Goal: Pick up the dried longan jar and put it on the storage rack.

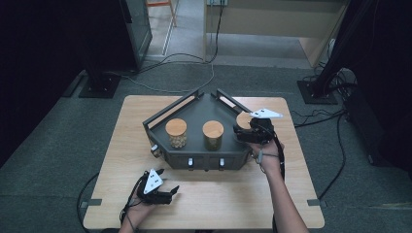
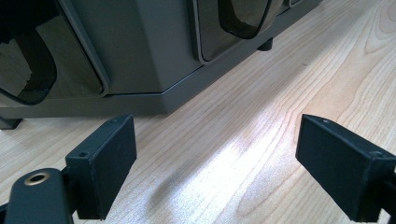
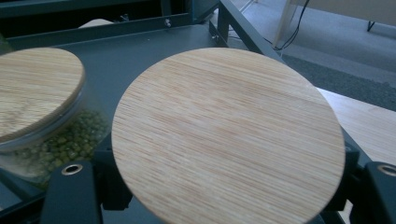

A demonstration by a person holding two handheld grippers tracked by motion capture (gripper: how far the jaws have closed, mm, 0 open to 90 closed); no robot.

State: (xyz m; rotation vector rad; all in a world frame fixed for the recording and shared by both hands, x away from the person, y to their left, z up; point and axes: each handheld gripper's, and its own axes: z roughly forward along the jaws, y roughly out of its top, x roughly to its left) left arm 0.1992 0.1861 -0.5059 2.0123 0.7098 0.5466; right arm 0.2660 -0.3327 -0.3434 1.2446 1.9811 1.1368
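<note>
A dark grey five-sided rack [image 1: 194, 112] stands on the wooden table and carries three glass jars with round wooden lids. The left jar [image 1: 176, 132] holds pale pieces; the middle jar [image 1: 213, 134] holds green beans. My right gripper [image 1: 245, 132] is at the right jar [image 1: 242, 119], near the rack's right corner. In the right gripper view its jaws sit close against both sides of that jar under its big lid [image 3: 229, 135], with the green-bean jar [image 3: 42, 98] beside it. My left gripper [image 1: 163, 194] rests open over the table in front of the rack, nothing between its jaws [image 2: 215, 144].
The rack has a raised rail [image 1: 170, 110] at the back and small knobs [image 1: 190, 161] along its front. In the left gripper view its front face [image 2: 154, 56] with dark smoked panels is close ahead. Bare tabletop [image 1: 228, 199] lies in front; cables run across the floor behind.
</note>
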